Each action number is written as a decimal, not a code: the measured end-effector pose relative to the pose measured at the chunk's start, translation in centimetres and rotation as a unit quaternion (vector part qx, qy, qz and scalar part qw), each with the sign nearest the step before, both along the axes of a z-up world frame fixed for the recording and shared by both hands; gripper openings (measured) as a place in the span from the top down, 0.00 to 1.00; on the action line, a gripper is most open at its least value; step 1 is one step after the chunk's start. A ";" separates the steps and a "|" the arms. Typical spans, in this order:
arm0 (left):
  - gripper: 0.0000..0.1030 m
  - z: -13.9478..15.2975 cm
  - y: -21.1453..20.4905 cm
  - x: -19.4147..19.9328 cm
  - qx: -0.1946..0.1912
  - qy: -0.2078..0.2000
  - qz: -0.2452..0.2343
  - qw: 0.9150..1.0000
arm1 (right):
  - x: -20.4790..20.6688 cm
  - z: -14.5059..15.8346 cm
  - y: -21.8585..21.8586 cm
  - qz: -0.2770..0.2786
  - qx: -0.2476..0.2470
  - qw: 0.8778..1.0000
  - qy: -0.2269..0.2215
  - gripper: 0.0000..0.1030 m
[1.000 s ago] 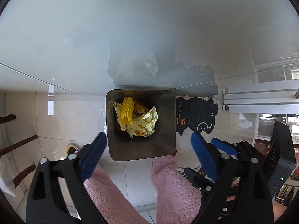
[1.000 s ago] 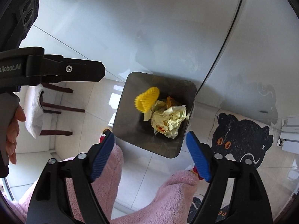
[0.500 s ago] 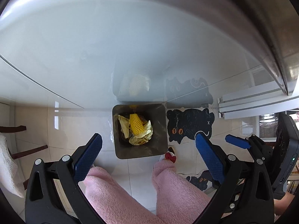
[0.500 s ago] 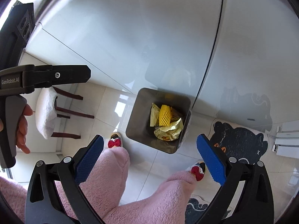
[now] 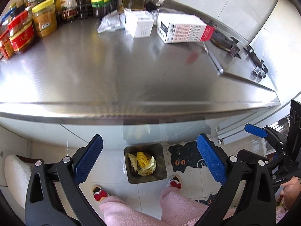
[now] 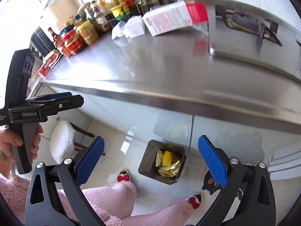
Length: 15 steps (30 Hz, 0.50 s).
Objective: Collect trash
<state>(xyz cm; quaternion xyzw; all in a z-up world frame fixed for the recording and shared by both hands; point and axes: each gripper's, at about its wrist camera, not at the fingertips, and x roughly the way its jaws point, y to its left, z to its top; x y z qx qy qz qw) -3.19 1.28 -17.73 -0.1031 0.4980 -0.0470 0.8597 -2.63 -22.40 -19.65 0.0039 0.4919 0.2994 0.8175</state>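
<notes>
Trash — crumpled yellow wrappers (image 5: 145, 164) — already sits in the floor bin (image 5: 145, 166), while cartons (image 5: 183, 31) wait at the steel counter's (image 5: 112, 66) far edge; both grippers (image 5: 148, 162) (image 6: 150, 162) gape empty.

Labels on the crowded jars and bottles (image 5: 43, 17) at the counter's back are too small for me to read. Print on the white-and-red carton lying flat (image 6: 173, 17) smears with blur. Under the yellow foam net (image 6: 167, 157) and crumpled yellow wrappers (image 5: 144, 166), I cannot tell what else the dark square bin (image 5: 161, 171) holds. The black cat-shaped mat (image 5: 185, 158) is partly covered by my left gripper's blue pad (image 5: 211, 162). The dark stove grate (image 5: 255, 62) runs off frame.
</notes>
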 end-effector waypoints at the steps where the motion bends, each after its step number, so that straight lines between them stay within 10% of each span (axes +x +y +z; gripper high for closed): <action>1: 0.08 0.8 0.2 0.5 -0.002 -0.007 0.002 1.000 | 0.6 0.8 -0.2 -0.010 0.002 1.000 -0.011 0.03; 15: 0.08 6.2 2.2 10.3 0.030 -0.073 -0.001 0.997 | 11.9 6.7 0.2 -0.056 0.029 0.993 -0.104 0.03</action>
